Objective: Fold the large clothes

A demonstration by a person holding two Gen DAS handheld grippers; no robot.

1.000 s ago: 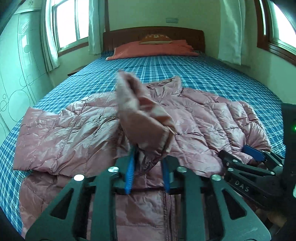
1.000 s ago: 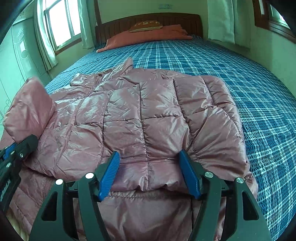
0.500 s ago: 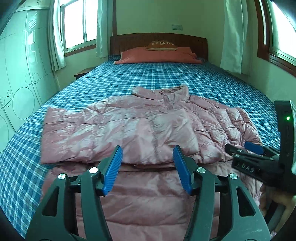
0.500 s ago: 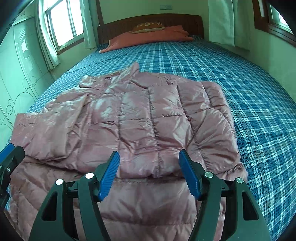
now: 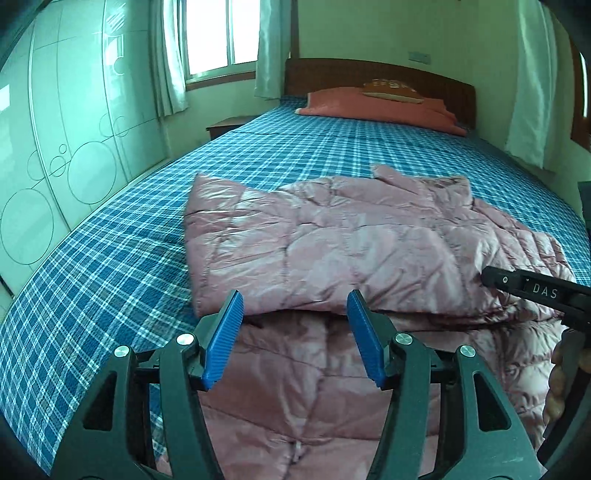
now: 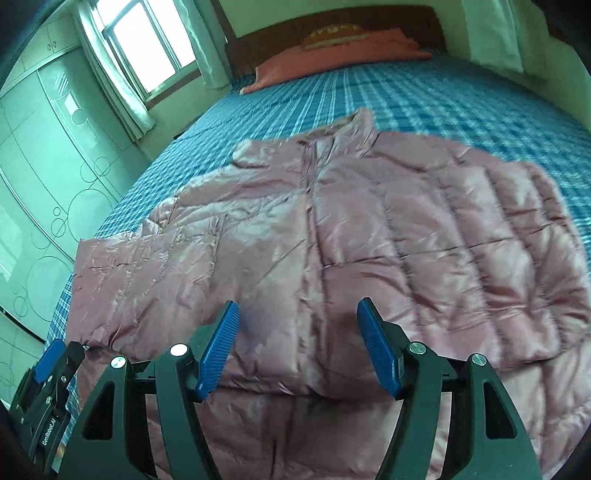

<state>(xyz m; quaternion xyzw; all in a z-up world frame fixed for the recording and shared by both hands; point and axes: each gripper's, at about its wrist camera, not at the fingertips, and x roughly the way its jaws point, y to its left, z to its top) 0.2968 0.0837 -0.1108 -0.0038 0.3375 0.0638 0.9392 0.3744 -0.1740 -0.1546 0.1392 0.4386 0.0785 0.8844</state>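
Well, pink jacket [image 5: 369, 247] flat on blue plaid bed [image 5: 110, 280], green wardrobe [image 5: 55, 147] nr window [image 5: 218, 33].

My left tool's camera cuts off the near hem of the pink jacket [image 5: 369, 251] at the bottom edge, and my own fingers [image 5: 556, 384] show only as a sliver at the right edge. My other tool [image 5: 532, 291] pokes in there too, its jaws out of sight. The right camera's picture is smeared across the bedsheet [image 6: 424, 92], so its checks run together. The print on the cushion [image 6: 332, 35] is too blurred to read.
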